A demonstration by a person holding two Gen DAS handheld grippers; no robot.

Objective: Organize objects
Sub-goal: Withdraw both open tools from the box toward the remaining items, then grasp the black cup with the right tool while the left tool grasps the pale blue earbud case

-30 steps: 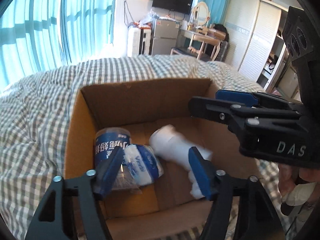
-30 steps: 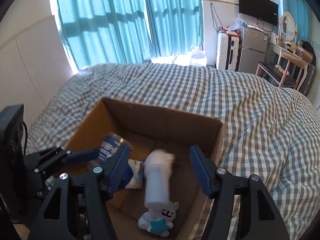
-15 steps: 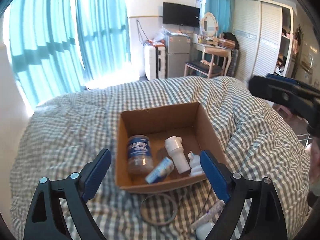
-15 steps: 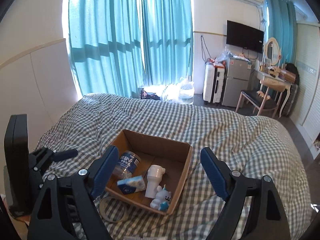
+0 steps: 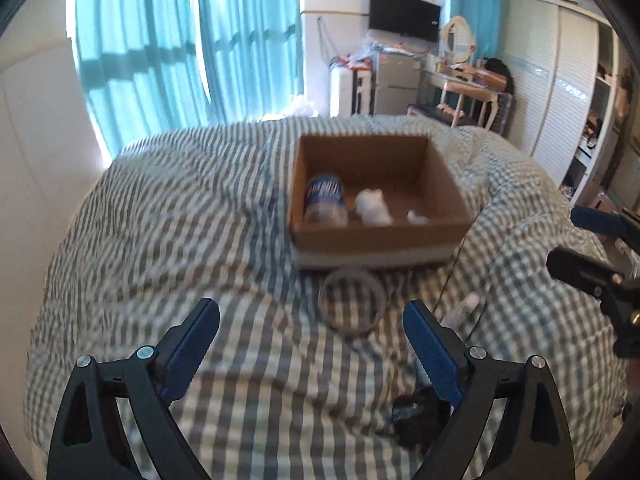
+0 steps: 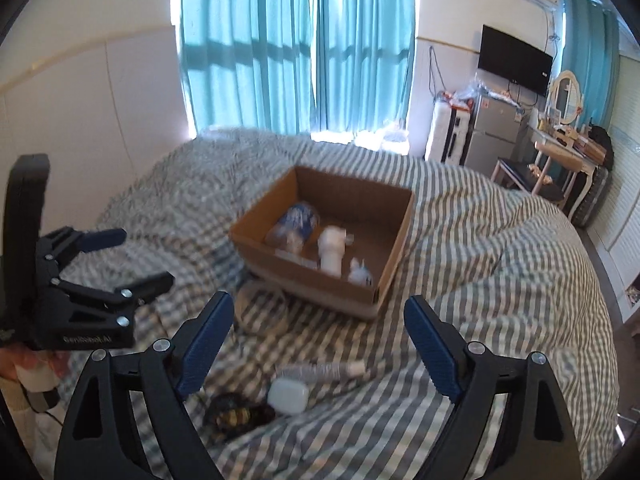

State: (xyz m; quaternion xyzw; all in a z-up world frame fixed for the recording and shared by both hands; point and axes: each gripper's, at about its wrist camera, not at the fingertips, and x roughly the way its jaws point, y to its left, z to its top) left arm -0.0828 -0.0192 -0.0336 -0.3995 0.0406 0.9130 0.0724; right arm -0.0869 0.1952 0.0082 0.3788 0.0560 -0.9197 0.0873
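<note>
From the left wrist, one box (image 5: 378,236) is seen on the bed (image 5: 180,248), and three things are counted inside: one jar (image 5: 325,204) and two blurred white items. One ring (image 5: 354,304) lies just before the box, one dark lump (image 5: 416,414) nearer the camera. The left claw (image 5: 312,344) is spread with nothing between its fingers. Teal curtains (image 5: 192,40), one wall screen (image 5: 404,20) and one dressing table are seen behind.

From the right wrist, the same box (image 6: 326,240) is shown holding the jar (image 6: 296,224), one white bottle (image 6: 332,250) and one small figure (image 6: 360,274). Before it are counted one ring (image 6: 262,306), one tube (image 6: 320,370), one white case (image 6: 288,396) and one dark object (image 6: 236,418). The right claw (image 6: 318,344) is spread and empty. The bed is covered in grey-and-white check.
</note>
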